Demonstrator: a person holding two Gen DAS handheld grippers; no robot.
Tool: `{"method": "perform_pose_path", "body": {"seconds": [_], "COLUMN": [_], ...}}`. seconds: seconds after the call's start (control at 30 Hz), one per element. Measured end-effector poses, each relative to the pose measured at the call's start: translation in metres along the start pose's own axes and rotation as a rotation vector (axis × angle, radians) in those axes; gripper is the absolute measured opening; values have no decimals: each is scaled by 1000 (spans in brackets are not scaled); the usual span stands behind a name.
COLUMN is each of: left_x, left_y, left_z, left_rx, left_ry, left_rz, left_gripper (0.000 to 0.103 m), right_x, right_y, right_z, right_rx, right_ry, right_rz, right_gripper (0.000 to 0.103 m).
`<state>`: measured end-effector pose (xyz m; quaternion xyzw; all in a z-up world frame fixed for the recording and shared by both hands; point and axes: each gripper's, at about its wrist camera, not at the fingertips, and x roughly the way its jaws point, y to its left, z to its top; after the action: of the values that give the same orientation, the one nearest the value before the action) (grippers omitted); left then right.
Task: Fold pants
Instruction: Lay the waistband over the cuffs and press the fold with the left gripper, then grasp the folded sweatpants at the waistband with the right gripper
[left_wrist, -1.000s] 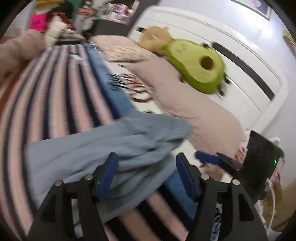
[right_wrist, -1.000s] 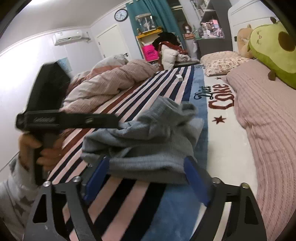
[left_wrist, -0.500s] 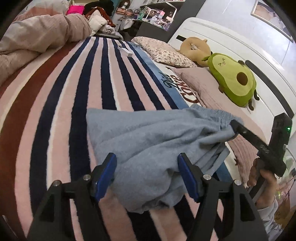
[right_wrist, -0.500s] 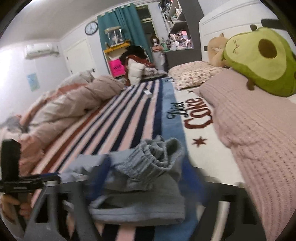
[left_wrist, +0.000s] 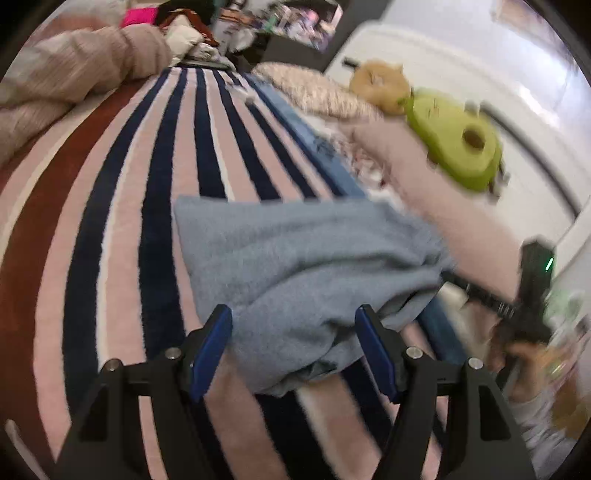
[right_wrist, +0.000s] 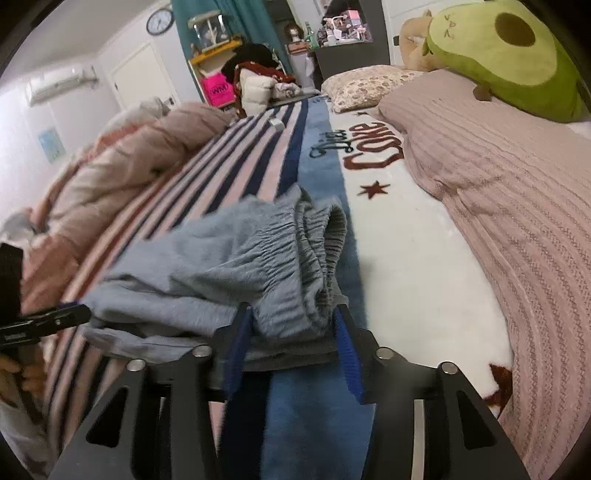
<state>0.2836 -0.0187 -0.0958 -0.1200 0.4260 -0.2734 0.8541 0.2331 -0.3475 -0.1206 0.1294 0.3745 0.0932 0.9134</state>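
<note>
The grey-blue pants (left_wrist: 295, 266) lie bunched on the striped blanket (left_wrist: 110, 206). My left gripper (left_wrist: 295, 332) is open, its blue pads either side of the near edge of the pants, nothing pinched. My right gripper (right_wrist: 291, 325) has its jaws closed in on the elastic waistband of the pants (right_wrist: 266, 266), with the gathered cloth between the blue pads. The right gripper also shows at the right in the left wrist view (left_wrist: 454, 277), at the waistband end. The left gripper's tip shows at the left edge of the right wrist view (right_wrist: 70, 314).
A pink knitted cover (right_wrist: 498, 192) and a green avocado plush (right_wrist: 506, 51) lie to the right. A bunched pink duvet (right_wrist: 122, 166) is at the left. A white "Diet Coke" blanket (right_wrist: 399, 236) runs beside the pants. Pillows and cluttered shelves are beyond.
My right gripper has moved in onto the waistband and narrowed its jaws around it. My left gripper stayed open at the near edge of the pants; the view swung slightly.
</note>
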Motion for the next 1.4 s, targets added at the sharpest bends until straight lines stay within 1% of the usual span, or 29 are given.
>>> {"method": "perform_pose_path", "body": {"seconds": [0.03, 0.07, 0.17, 0.27, 0.33, 0.4, 0.5, 0.57, 0.6, 0.63, 0.67, 0.7, 0.73, 0.8, 0.83, 0.87, 0.9, 0.97, 1.03, 1.07, 1.13, 1.27, 1.33, 1.4], "left_x": [-5, -8, -5, 10, 24, 31, 37, 43, 45, 46, 47, 49, 49, 48, 47, 41, 36, 22, 0, -10, -34, -74, -90, -96], "left_y": [4, 7, 12, 21, 31, 35, 40, 40, 38, 35, 32, 29, 27, 23, 22, 17, 13, 6, -4, -7, -13, -16, -18, -15], "left_z": [3, 7, 16, 16, 11, 4, -5, -10, -14, -15, -16, -17, -17, -20, -20, -21, -20, -20, -24, -27, -40, -72, -93, -110], "left_rx": [-29, -52, -86, -142, -173, -184, -210, -216, -203, -191, -182, -175, -165, -155, -149, -128, -117, -97, -65, -49, -30, -20, -19, -23], "left_ry": [-24, -41, -47, -5, 38, 50, 64, 80, 81, 80, 83, 85, 83, 83, 81, 65, 52, 32, 8, 4, -1, 0, 10, 32], "left_rz": [-17, -21, 7, 35, 25, 25, -19, -39, -38, -38, -41, -34, -29, -29, -25, -12, -9, -15, 4, 15, 32, 54, 63, 67], "left_gripper": [71, 71, 71, 71, 71, 71, 72, 72, 71, 66, 64, 61, 53, 42, 35, 32, 28, 26, 25, 24, 24, 24, 25, 26], "right_x": [-4, -8, -11, -1, 13, 23, 37, 46, 47, 49, 50, 50, 50, 47, 44, 39, 33, 22, 10, 2, -13, -41, -54, -61], "right_y": [-1, -1, 2, 8, 9, 9, 5, -2, -4, -6, -7, -7, -6, -2, 0, 1, 1, 3, 7, 10, 17, 38, 49, 55], "right_z": [3, 8, 23, 34, 37, 34, 24, 17, 15, 13, 12, 10, 10, 8, 7, 6, 5, 2, -4, -8, -18, -52, -70, -82], "right_rx": [3, 5, 8, -18, -20, -8, -4, 32, 40, 47, 55, 58, 49, 15, 5, 0, -2, 2, -1, 3, 2, -1, -13, -10], "right_ry": [-14, -34, -62, -61, -23, 5, 41, 68, 70, 72, 76, 80, 83, 82, 78, 69, 60, 47, 42, 44, 52, 97, 113, 127], "right_rz": [20, 33, 44, 13, -2, 16, 28, 56, 63, 80, 96, 102, 98, 86, 83, 80, 83, 98, 115, 137, 171, 241, 257, 262], "right_gripper": [60, 67, 78, 78, 79, 78, 78, 79, 79, 79, 79, 74, 70, 50, 45, 37, 33, 30, 28, 28, 28, 28, 28, 28]}}
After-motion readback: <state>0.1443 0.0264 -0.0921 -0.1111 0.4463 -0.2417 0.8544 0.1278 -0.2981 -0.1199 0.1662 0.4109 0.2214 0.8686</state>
